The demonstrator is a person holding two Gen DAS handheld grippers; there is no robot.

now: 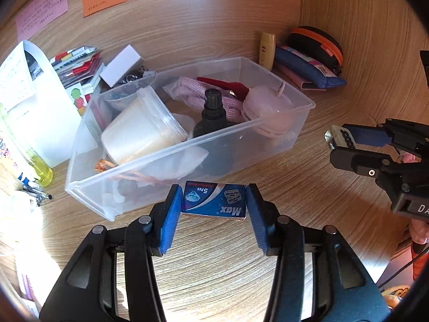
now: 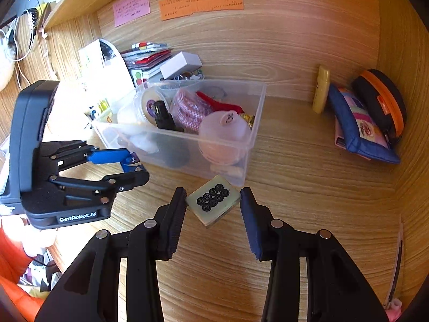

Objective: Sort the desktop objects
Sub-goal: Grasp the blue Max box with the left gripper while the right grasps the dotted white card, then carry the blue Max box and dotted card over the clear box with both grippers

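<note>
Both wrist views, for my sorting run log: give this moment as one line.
left tool: shut on blue razor-blade box | right tool: shut on mahjong tile | clear bin: ahead, neither item inside yet

Razor-blade box, tile and clear bin on the wooden desk

A small blue razor-blade box [image 1: 213,200] marked "Max 5 Pcs" is clamped flat by its short ends, lifted just in front of the clear plastic bin [image 1: 278,65]. A pale square tile [image 2: 213,200] with eight black rings is gripped at two opposite corners, tilted, near the bin's front corner. The bin already holds a mixed pile of things.
</note>
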